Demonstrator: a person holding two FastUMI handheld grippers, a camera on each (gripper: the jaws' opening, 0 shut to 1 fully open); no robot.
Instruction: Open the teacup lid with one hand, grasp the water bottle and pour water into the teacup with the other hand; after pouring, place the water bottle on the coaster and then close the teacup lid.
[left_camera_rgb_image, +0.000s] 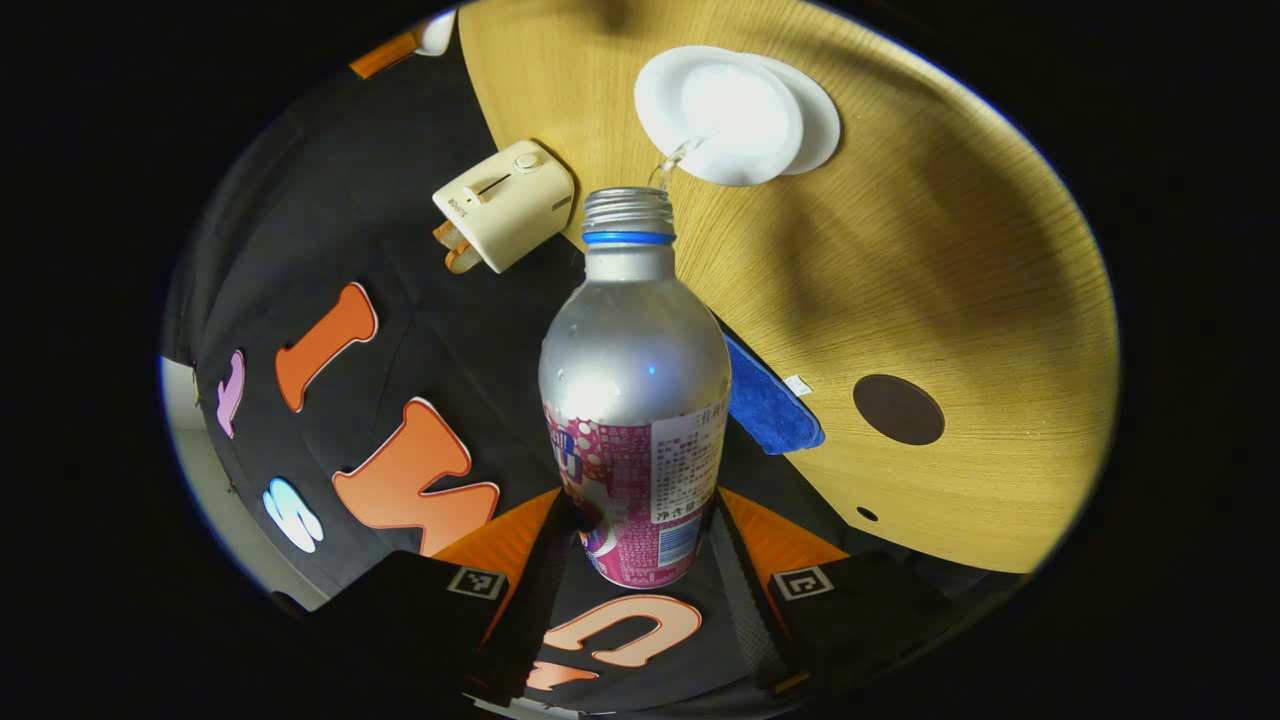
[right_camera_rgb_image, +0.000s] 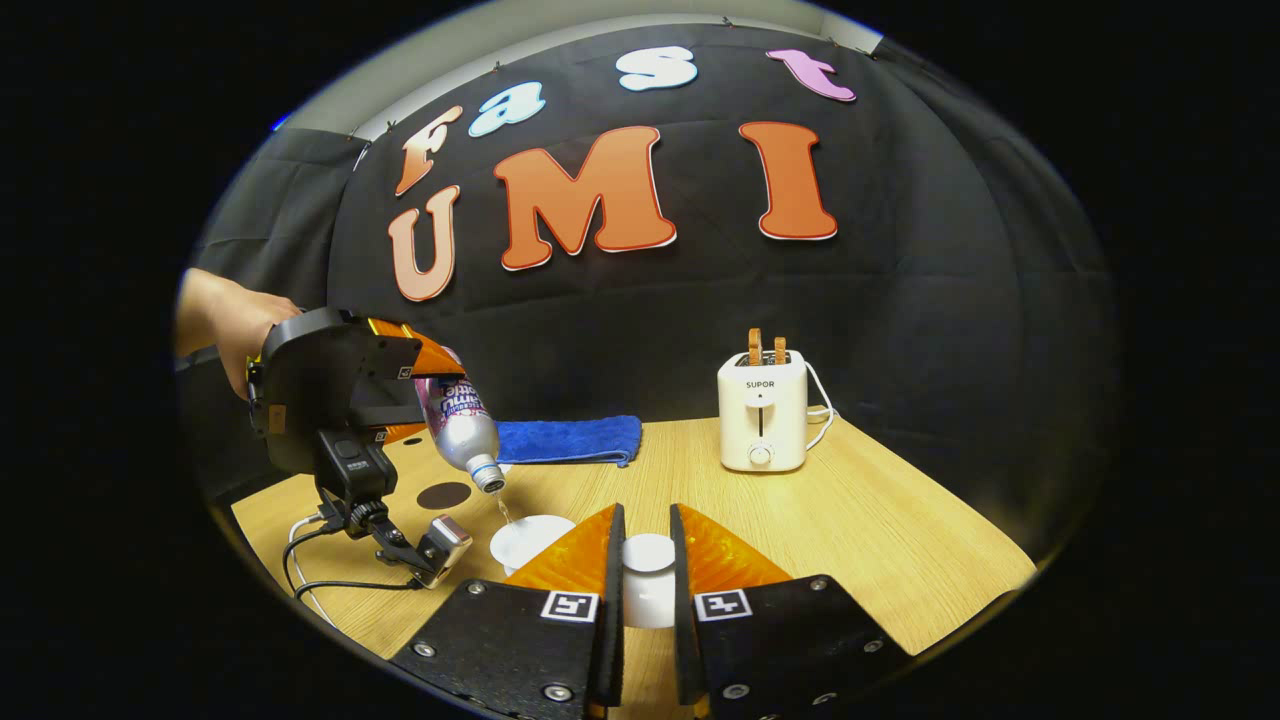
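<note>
Silver aluminium, that is what I have in my left claw (left_camera_rgb_image: 640, 560): the uncapped metal water bottle (left_camera_rgb_image: 633, 400) with its pink printed label, both fingers pressed on its lower body. It is tipped neck-down ahead of me, and a thin stream of water (left_camera_rgb_image: 668, 168) runs from its mouth into the white teacup (left_camera_rgb_image: 738, 112) just beyond. The teacup stands on a white saucer (left_camera_rgb_image: 822, 115) on the pale wooden table (left_camera_rgb_image: 950, 250).

My right claw (right_camera_rgb_image: 641, 565) is clenched on the small white teacup lid (right_camera_rgb_image: 648, 553), lifted clear; from there the cup sits just to its left, the other claw above it.

The round dark-brown coaster (left_camera_rgb_image: 898, 409) lies to the right of the bottle, apart from the cup, with a folded blue cloth (left_camera_rgb_image: 768, 405) closer in. A cream toaster (left_camera_rgb_image: 505, 204) stands off to the left.

My worry is the aim. The stream is narrow and falls near the cup's near rim, so a small wobble or too steep a tilt could send water onto the saucer or table. I cannot see the water level, so overfilling is possible. The wet bottle might also slip in my grip.
</note>
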